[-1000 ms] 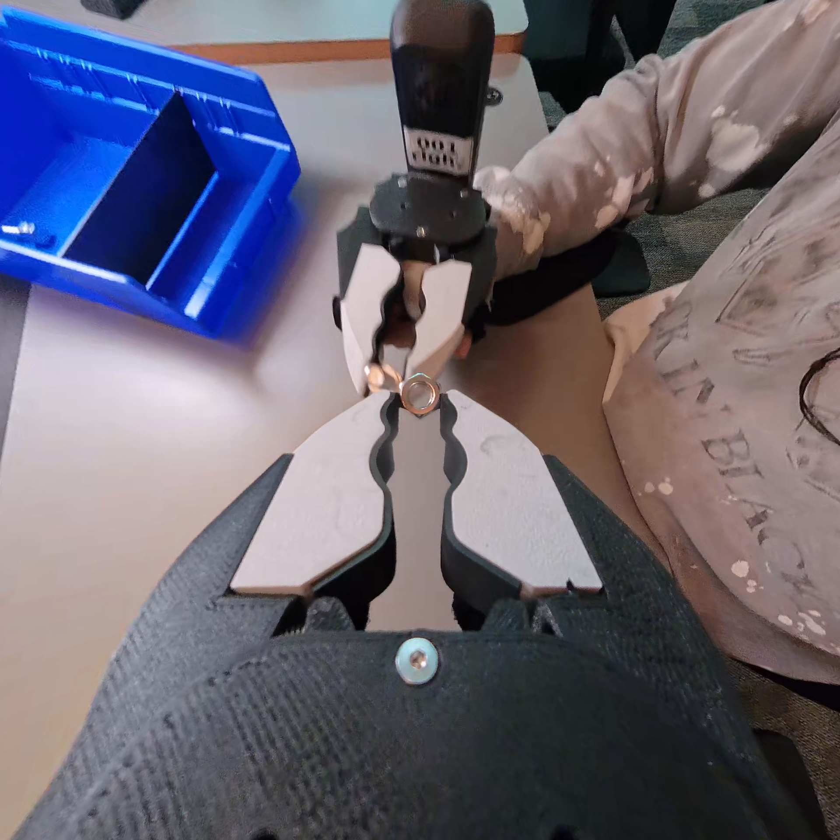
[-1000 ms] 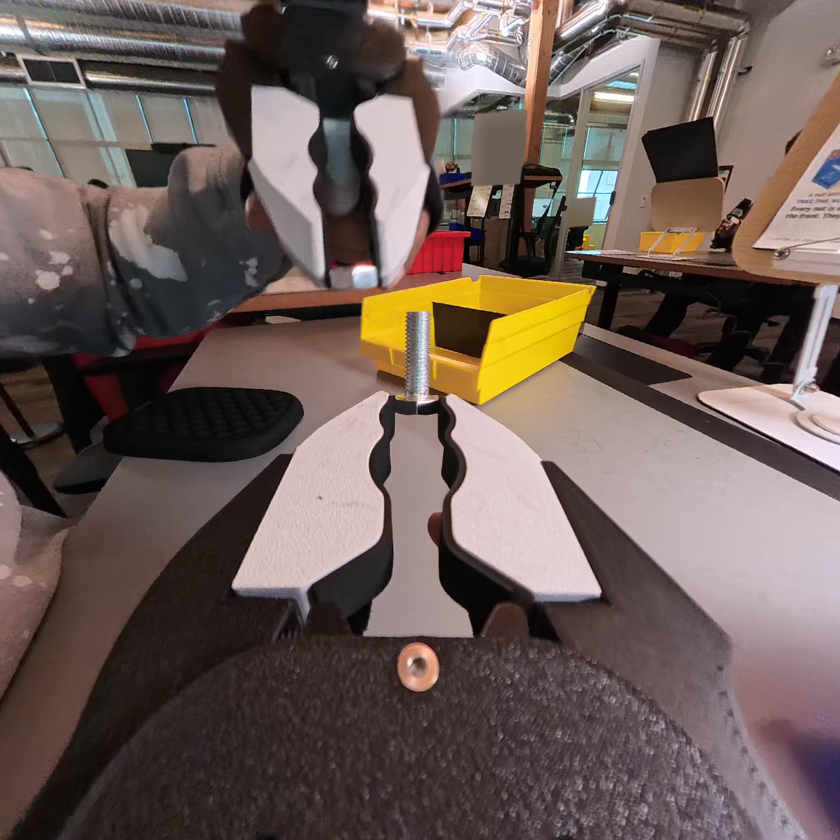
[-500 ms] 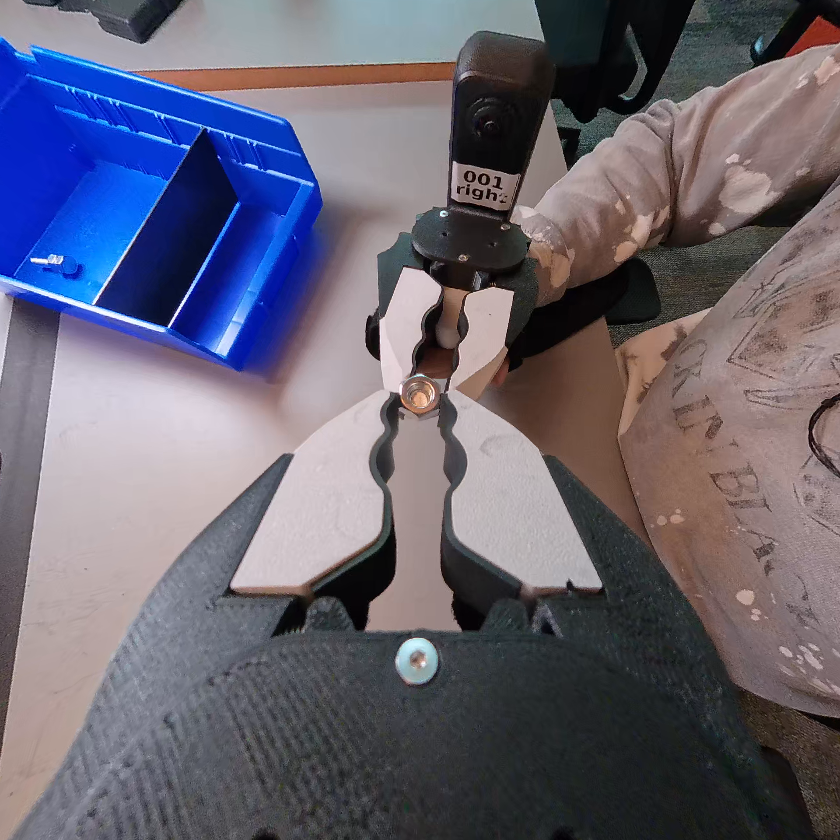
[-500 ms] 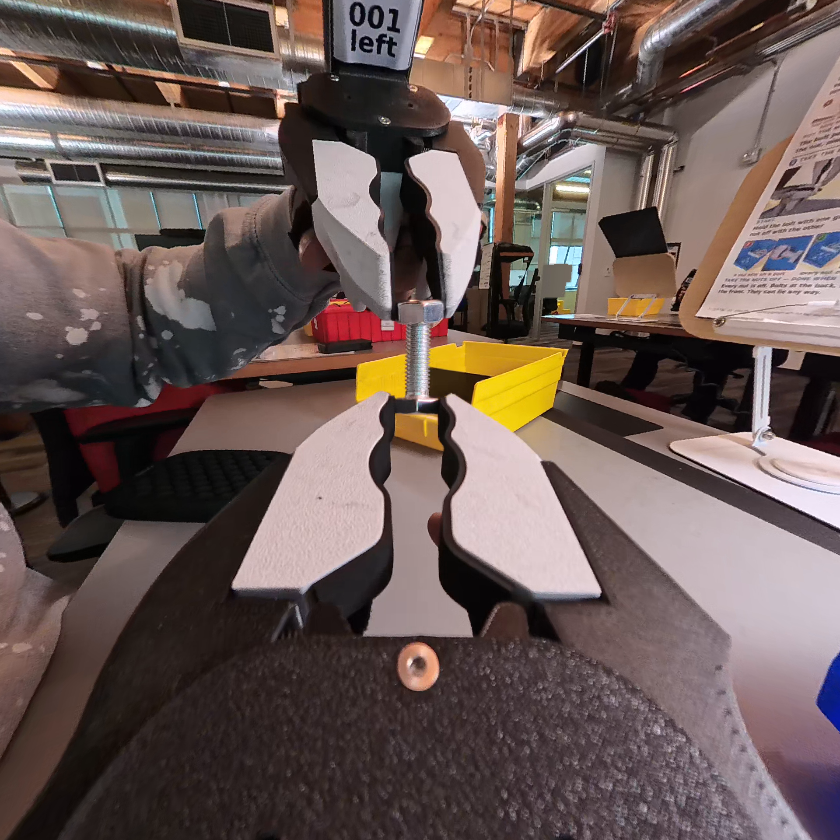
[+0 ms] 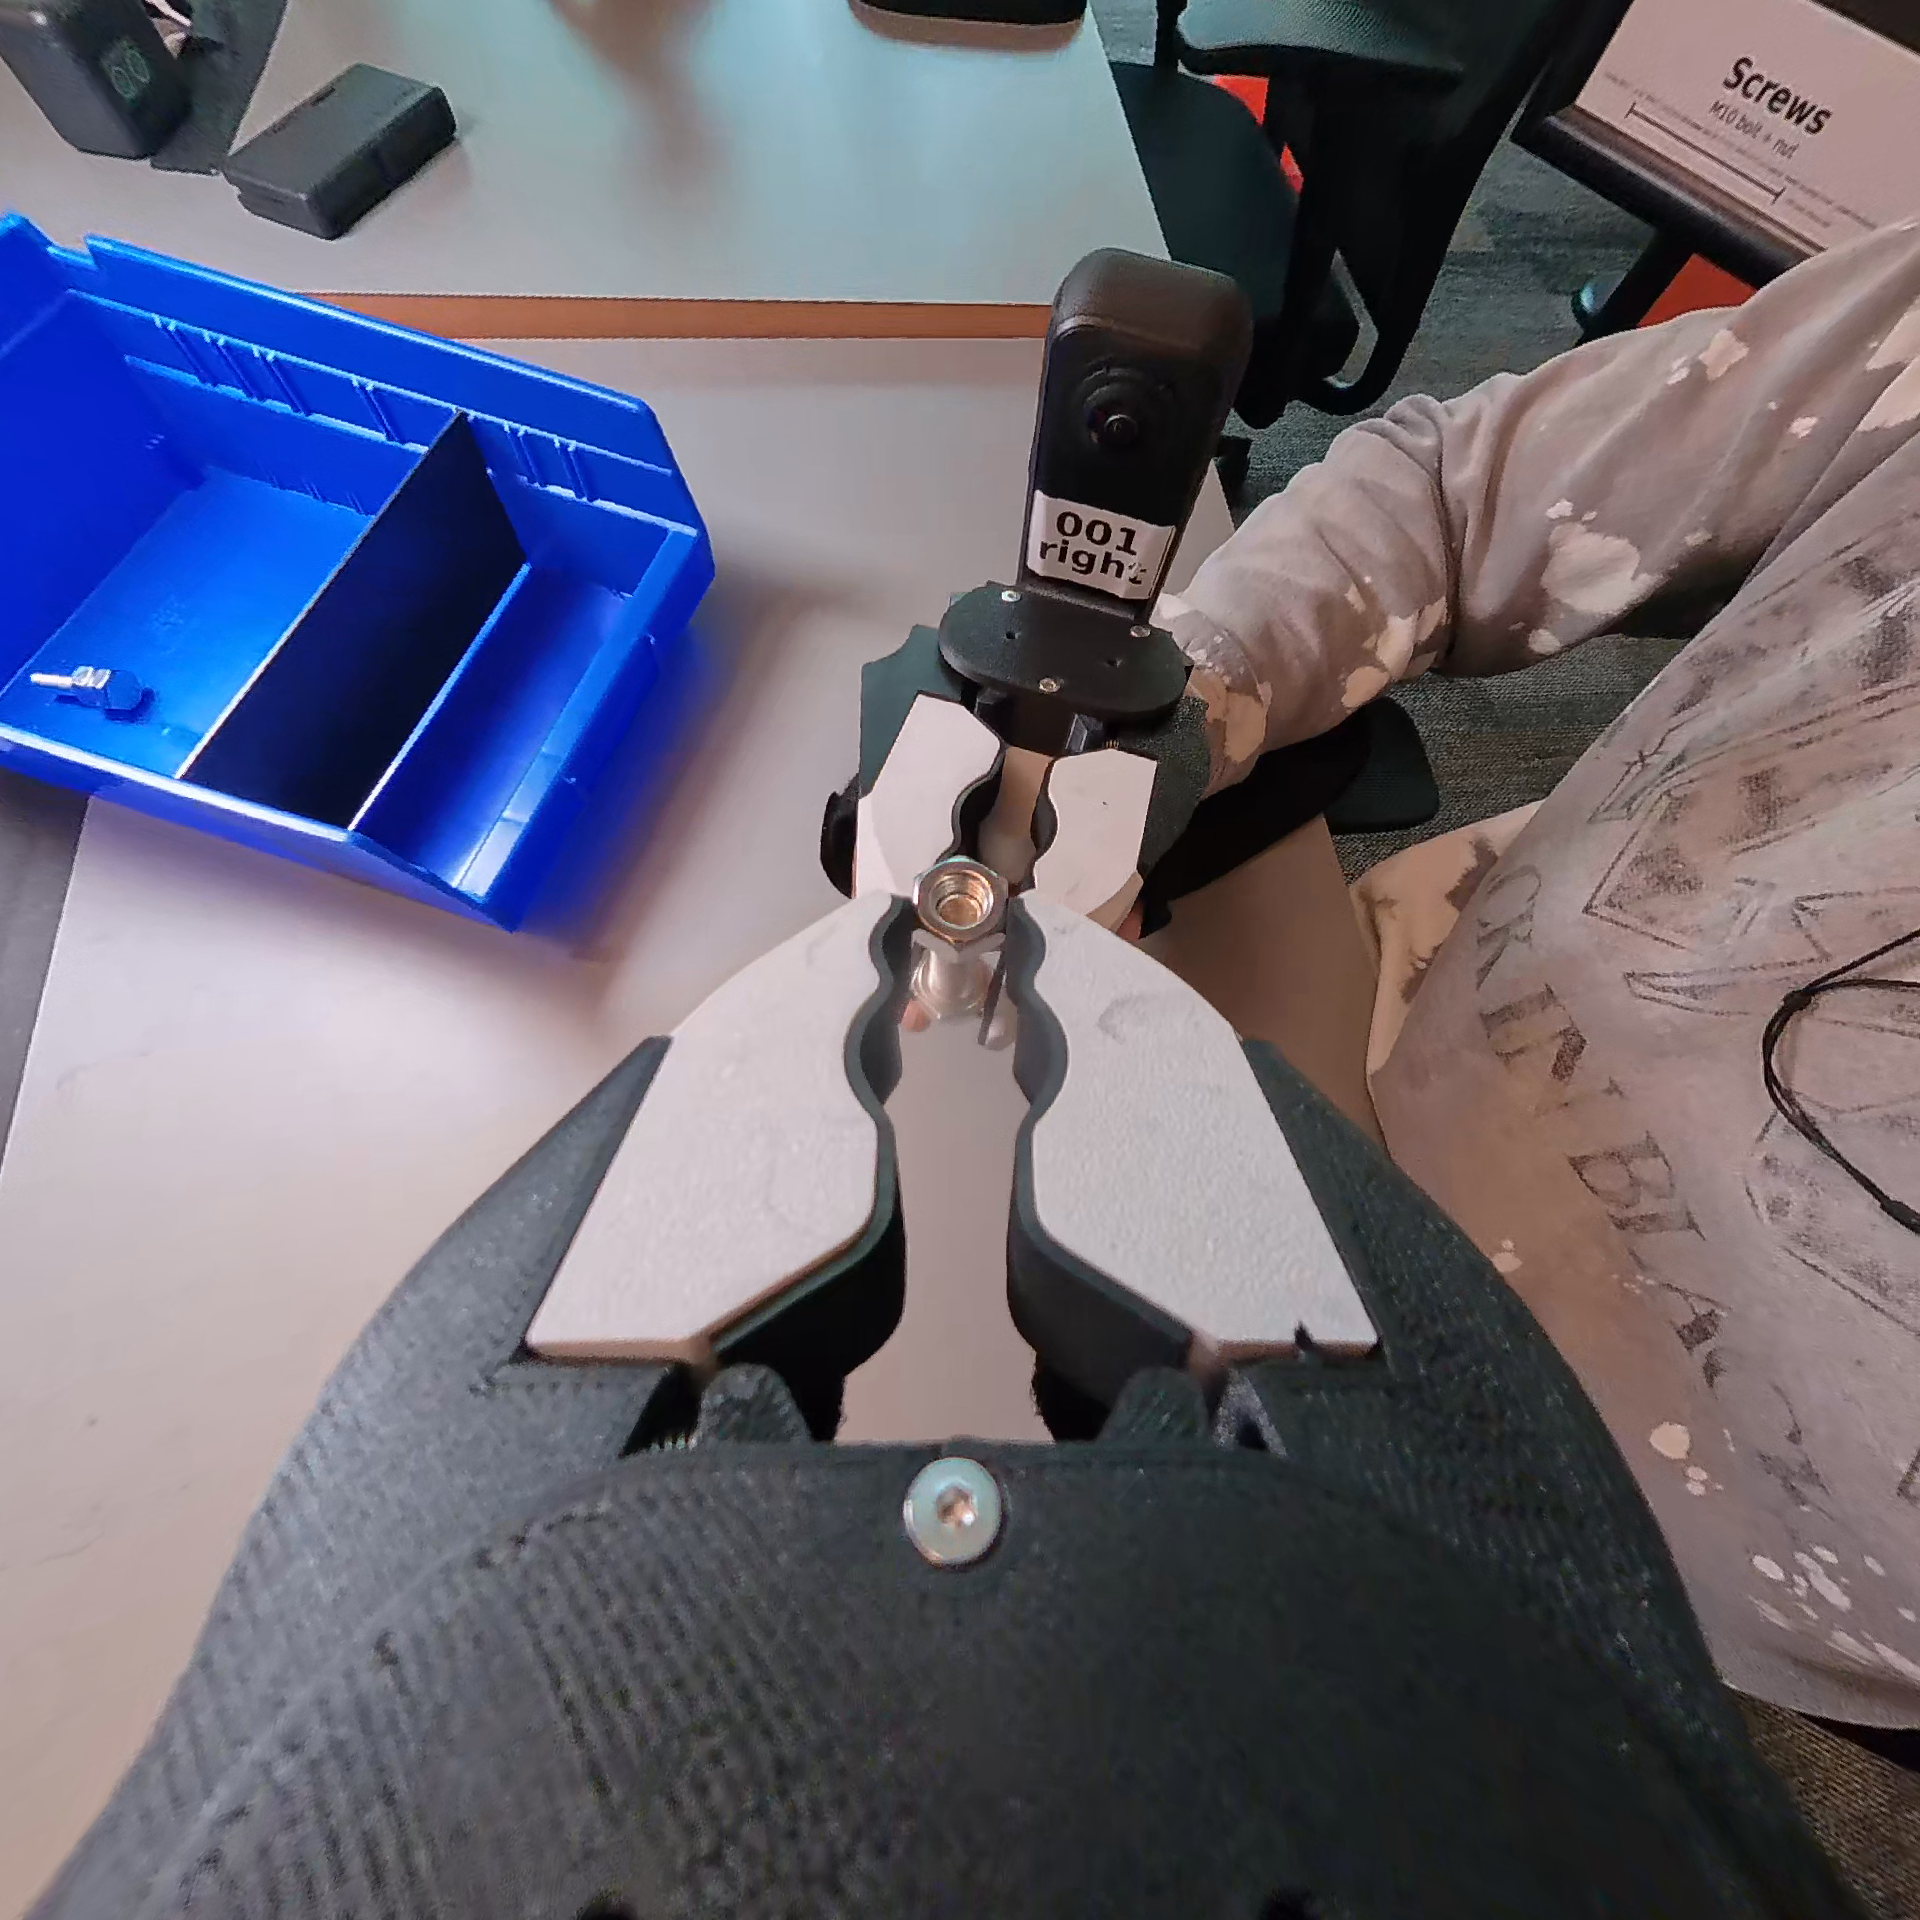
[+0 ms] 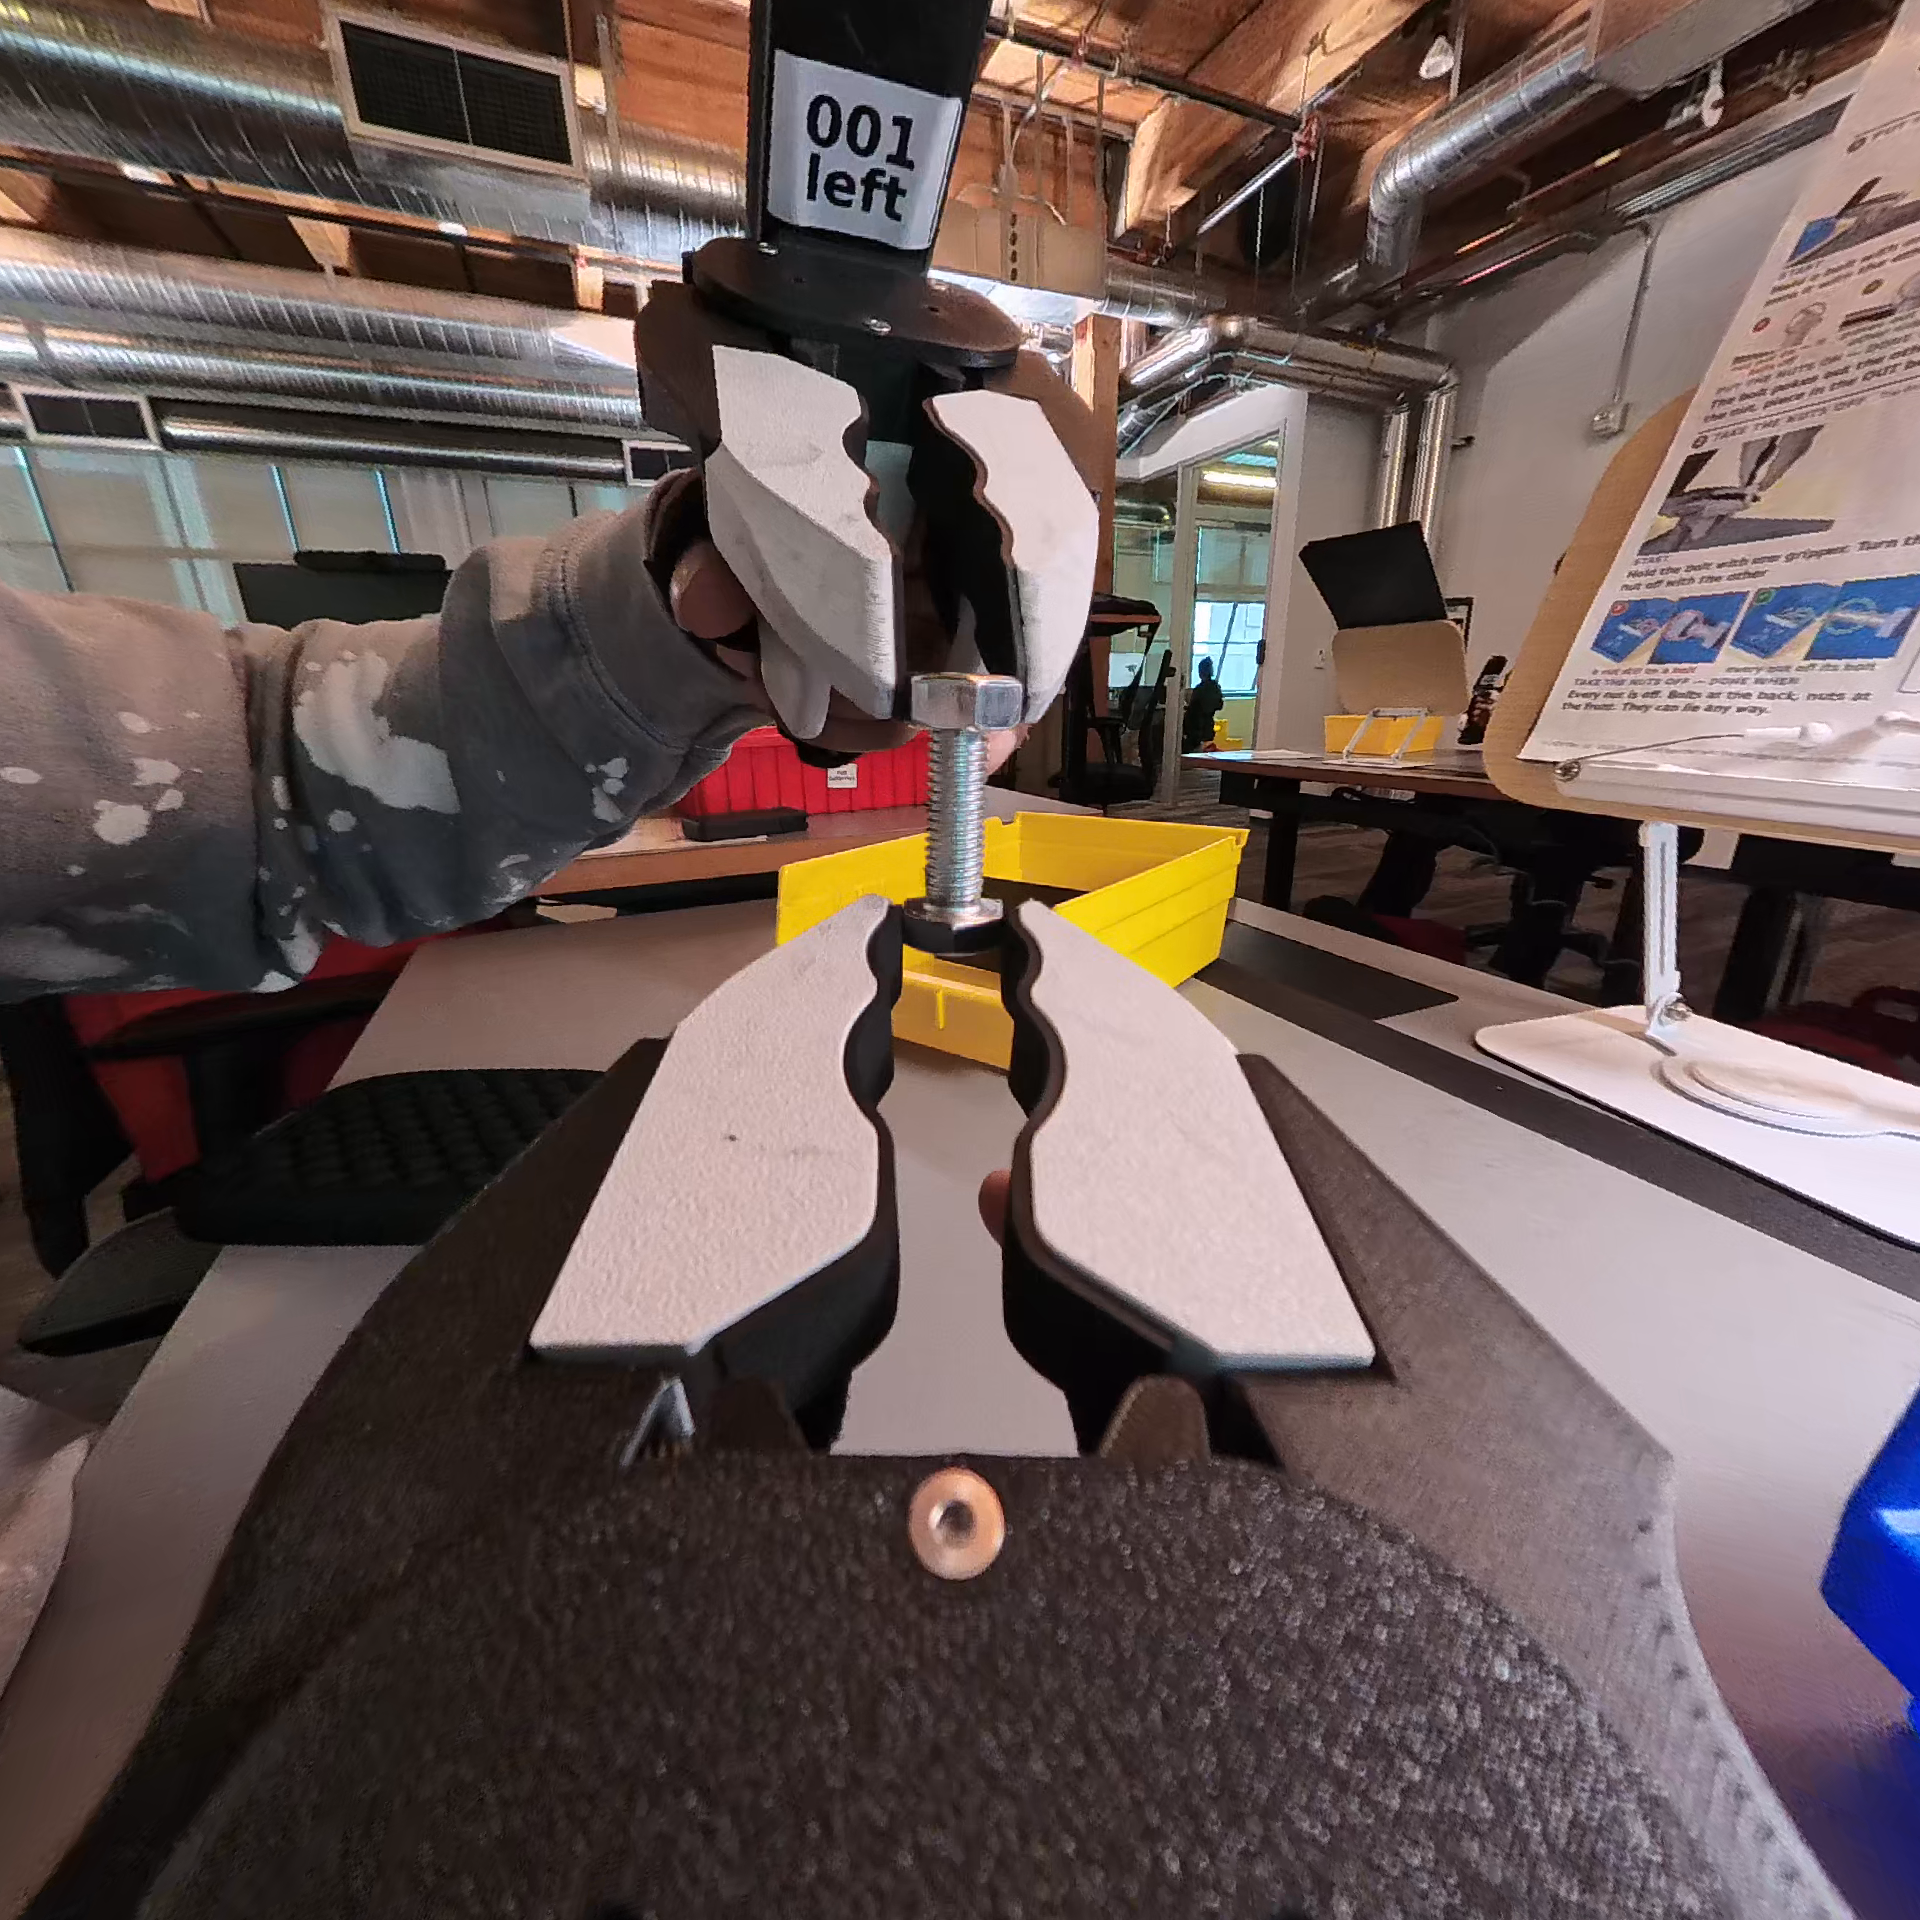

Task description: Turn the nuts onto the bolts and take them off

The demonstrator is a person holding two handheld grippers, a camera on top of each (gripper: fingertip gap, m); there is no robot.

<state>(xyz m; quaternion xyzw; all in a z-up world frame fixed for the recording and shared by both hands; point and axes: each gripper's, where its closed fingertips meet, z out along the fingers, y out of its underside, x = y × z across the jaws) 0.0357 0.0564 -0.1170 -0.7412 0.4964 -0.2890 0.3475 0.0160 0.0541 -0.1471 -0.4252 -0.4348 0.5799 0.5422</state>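
Surroundings: while both tools meet above the grey counter (image 5: pixel 260 1091), a blue plastic divided bin (image 5: pixel 343 623) lies well to the side and a yellow plastic bin (image 6: pixel 1122 883) stands behind.
Right gripper (image 6: pixel 951 920): jaws narrow, clamped on the head of the upright silver threaded bolt (image 6: pixel 956 821).
Left gripper (image 5: pixel 951 914): jaws narrow, pinching the silver hexagonal nut (image 5: pixel 954 902).
Nut: at the bolt's top end, between the left jaws' tips.

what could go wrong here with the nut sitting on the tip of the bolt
1. The nut sits only at the very tip of the bolt; if the left gripper tilts, it may cross-thread or slip off.
2. The right gripper pinches just the bolt head, so twisting could spin or tip the bolt.
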